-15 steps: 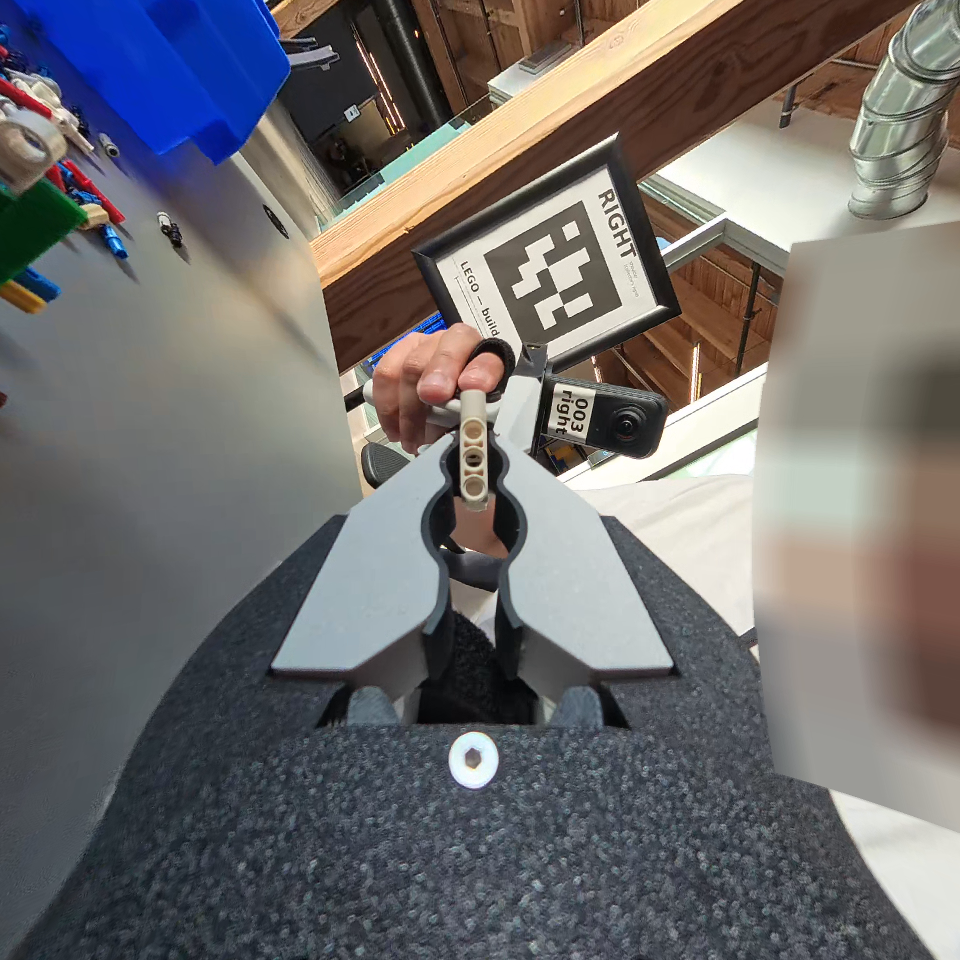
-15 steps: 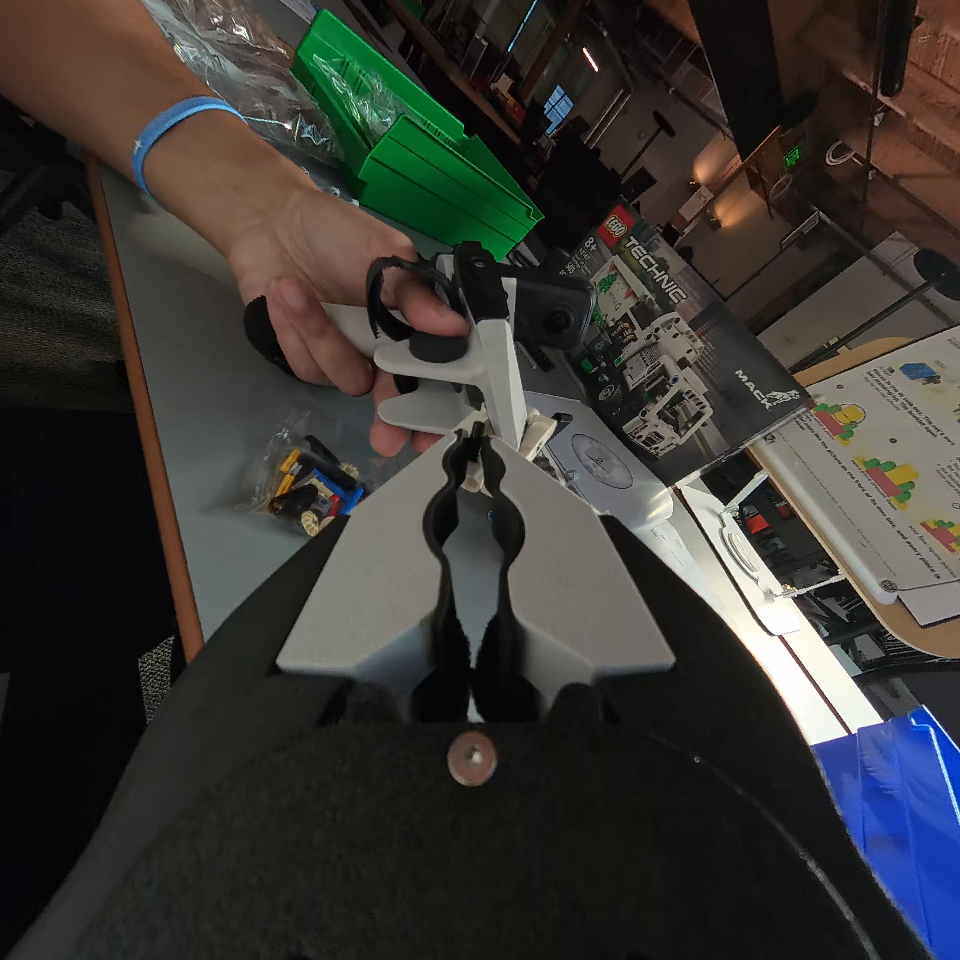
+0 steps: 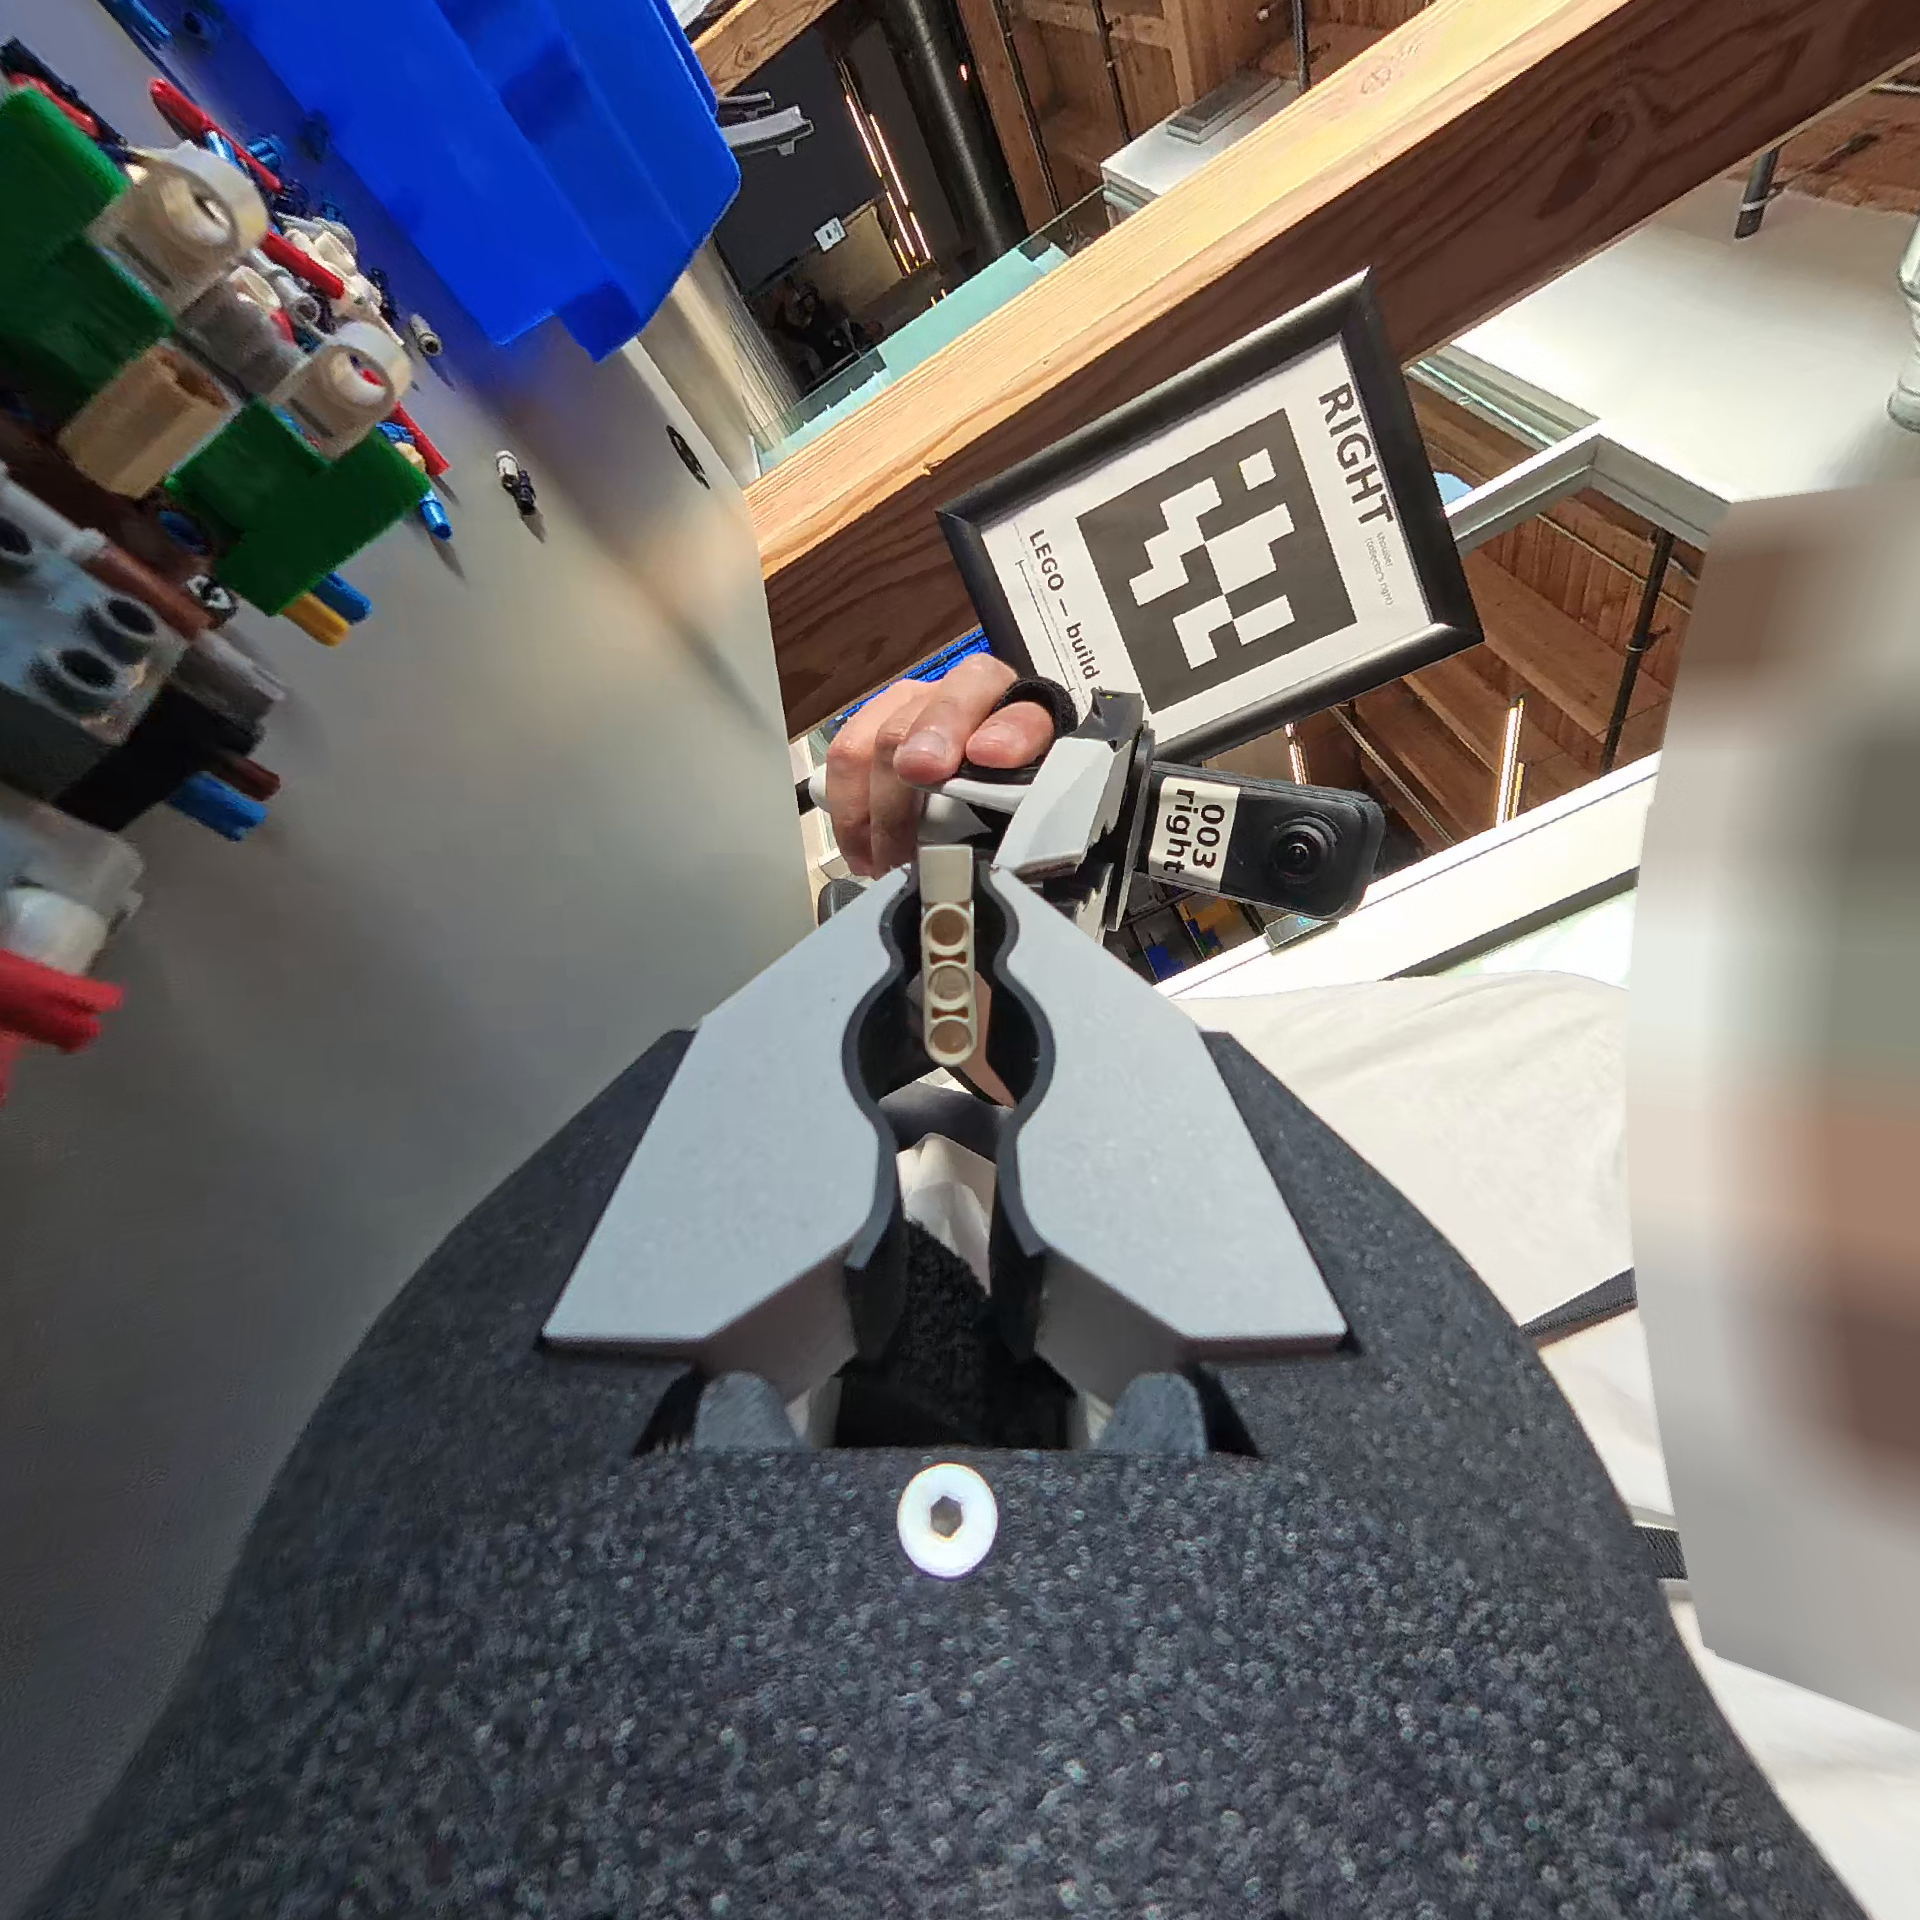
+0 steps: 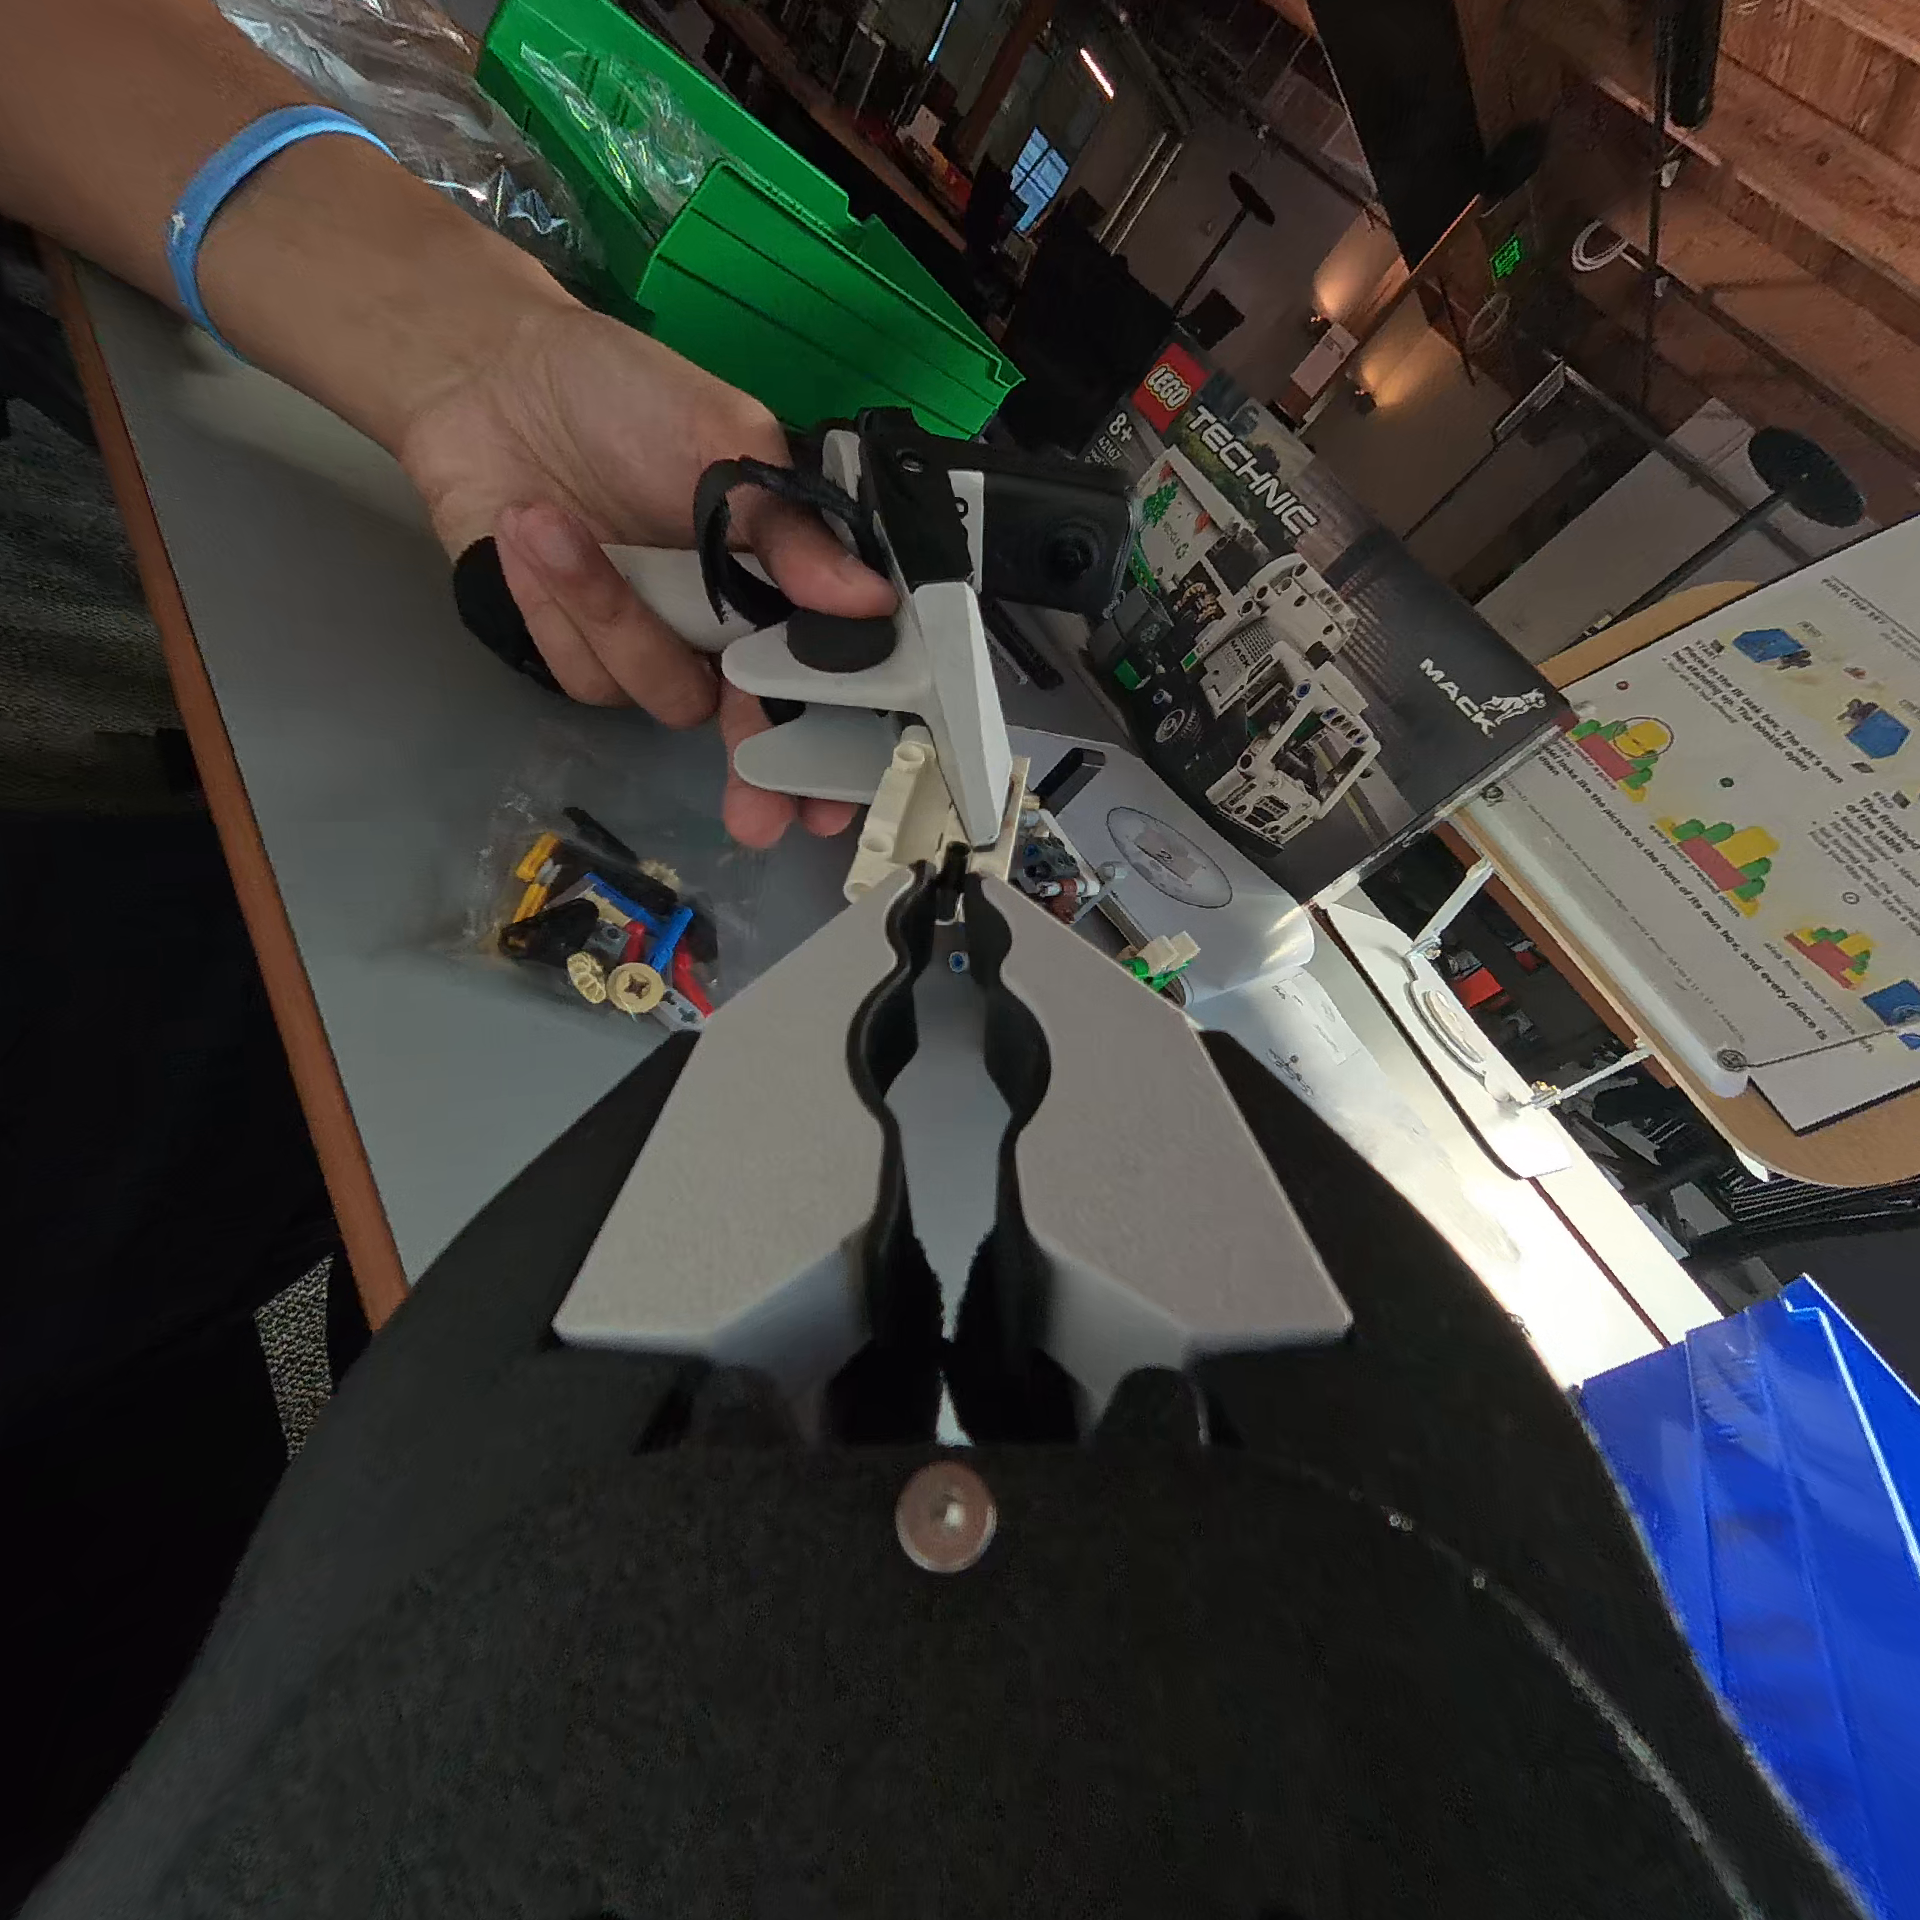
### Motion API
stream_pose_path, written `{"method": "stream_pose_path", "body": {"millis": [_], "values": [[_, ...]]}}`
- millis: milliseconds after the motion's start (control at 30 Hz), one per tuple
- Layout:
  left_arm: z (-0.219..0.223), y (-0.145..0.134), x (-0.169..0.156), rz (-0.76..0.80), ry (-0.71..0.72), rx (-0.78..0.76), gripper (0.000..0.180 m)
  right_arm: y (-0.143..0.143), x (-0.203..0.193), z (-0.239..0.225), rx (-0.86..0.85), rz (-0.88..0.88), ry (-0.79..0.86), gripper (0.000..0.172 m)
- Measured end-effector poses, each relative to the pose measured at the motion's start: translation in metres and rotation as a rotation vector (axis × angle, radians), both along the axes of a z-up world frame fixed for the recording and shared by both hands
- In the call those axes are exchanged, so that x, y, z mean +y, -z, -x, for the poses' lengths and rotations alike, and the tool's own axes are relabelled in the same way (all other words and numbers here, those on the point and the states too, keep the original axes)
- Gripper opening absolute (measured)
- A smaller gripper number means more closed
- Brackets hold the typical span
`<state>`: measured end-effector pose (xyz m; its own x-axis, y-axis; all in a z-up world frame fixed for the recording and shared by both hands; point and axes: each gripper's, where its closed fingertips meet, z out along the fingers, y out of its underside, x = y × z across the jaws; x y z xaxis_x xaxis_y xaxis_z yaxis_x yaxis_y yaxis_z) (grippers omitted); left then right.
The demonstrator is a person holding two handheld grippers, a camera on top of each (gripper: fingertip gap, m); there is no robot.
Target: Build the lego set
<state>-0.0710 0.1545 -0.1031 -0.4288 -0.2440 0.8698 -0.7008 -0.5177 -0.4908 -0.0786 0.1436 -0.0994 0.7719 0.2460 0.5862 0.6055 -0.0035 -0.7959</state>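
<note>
At the tips of the left tongs (image 3: 948, 883) one cream beam (image 3: 948, 971) with three round holes in a row is clamped, both pads pressing its flanks, its upper end projecting past the tips. The right wrist view shows the same cream piece (image 4: 902, 821) held aloft above the counter (image 4: 416, 935), with the left fingers (image 4: 971, 717) closed on it and a hand (image 4: 582, 520) around the handle; one blue wristband (image 4: 223, 203) sits on the forearm.

The right tongs (image 4: 951, 883) are clenched on one small black pin (image 4: 948, 871), whose far end touches the cream piece. In the left wrist view the right unit appears just beyond the beam, gripped by a second hand (image 3: 914, 758), with one black camera (image 3: 1288, 847) mounted on it and one framed marker card (image 3: 1216, 540) above.

On the counter, right wrist view: one clear bag of mixed small parts (image 4: 603, 935) near the left hand; one green bin (image 4: 790, 260) farther back; one boxed building set (image 4: 1330, 644) standing upright; one instruction sheet (image 4: 1745, 831) on a stand; one blue bin (image 4: 1787, 1558) at the lower right edge. One small grey and brown assembly (image 4: 1060, 873) lies just beyond the tips.

In the left wrist view, one blue bin (image 3: 488, 156) and a heap of loose bricks (image 3: 187, 395), too many and too blurred to count, occupy the counter's far side.
</note>
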Motion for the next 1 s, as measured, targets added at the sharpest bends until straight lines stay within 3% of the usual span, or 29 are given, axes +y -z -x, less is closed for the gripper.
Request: {"method": "stream_pose_path", "body": {"millis": [633, 1000], "values": [[0.000, 0.005, -0.002, -0.033, 0.000, 0.016, 0.004, 0.004, 0.006, 0.004, 0.006, -0.012, 0.009, 0.003], [-0.002, 0.014, -0.001, -0.154, -0.027, 0.001, 0.005, 0.013, 0.012, 0.002, -0.032, 0.005, 0.060, 0.003]]}}
